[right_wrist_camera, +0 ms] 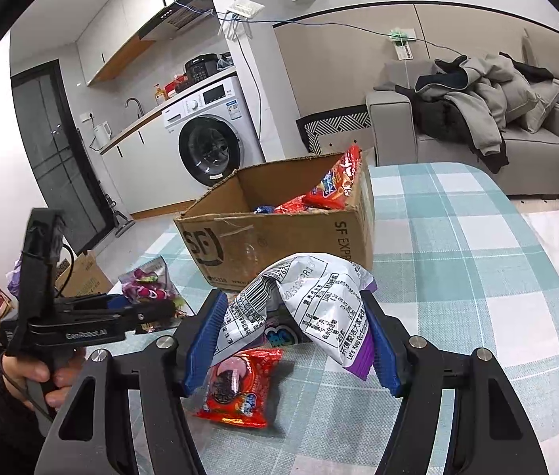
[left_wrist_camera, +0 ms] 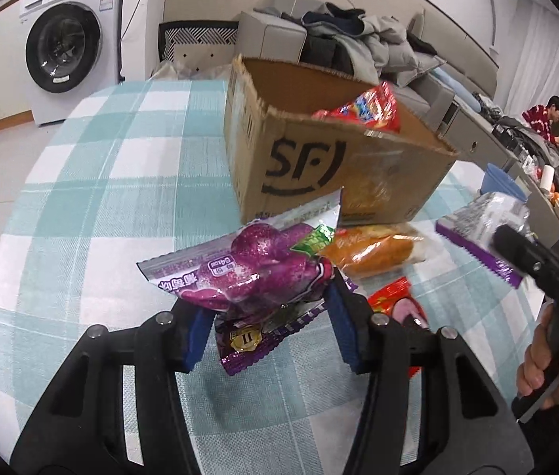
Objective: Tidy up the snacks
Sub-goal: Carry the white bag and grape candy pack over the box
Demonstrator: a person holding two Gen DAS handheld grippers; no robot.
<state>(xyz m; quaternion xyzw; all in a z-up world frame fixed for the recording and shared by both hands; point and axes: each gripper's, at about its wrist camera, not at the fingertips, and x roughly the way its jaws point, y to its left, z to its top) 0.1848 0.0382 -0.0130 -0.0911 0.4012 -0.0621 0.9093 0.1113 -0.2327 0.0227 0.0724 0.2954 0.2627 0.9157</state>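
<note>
An open cardboard SF box (left_wrist_camera: 319, 170) stands on the checked tablecloth and holds a red snack bag (left_wrist_camera: 366, 109); the box also shows in the right wrist view (right_wrist_camera: 279, 237). My left gripper (left_wrist_camera: 267, 316) is shut on a purple candy packet (left_wrist_camera: 255, 269), held above the table in front of the box. My right gripper (right_wrist_camera: 295, 336) is shut on a white and purple snack bag (right_wrist_camera: 311, 301), raised above a red cookie packet (right_wrist_camera: 239, 388) that lies on the cloth. An orange bread packet (left_wrist_camera: 370, 253) lies by the box.
The table (right_wrist_camera: 469, 261) has a rounded edge. A washing machine (right_wrist_camera: 212, 134) stands behind the box. A sofa with piled coats (right_wrist_camera: 477, 111) is at the right. A person sits far right in the left wrist view (left_wrist_camera: 548, 118).
</note>
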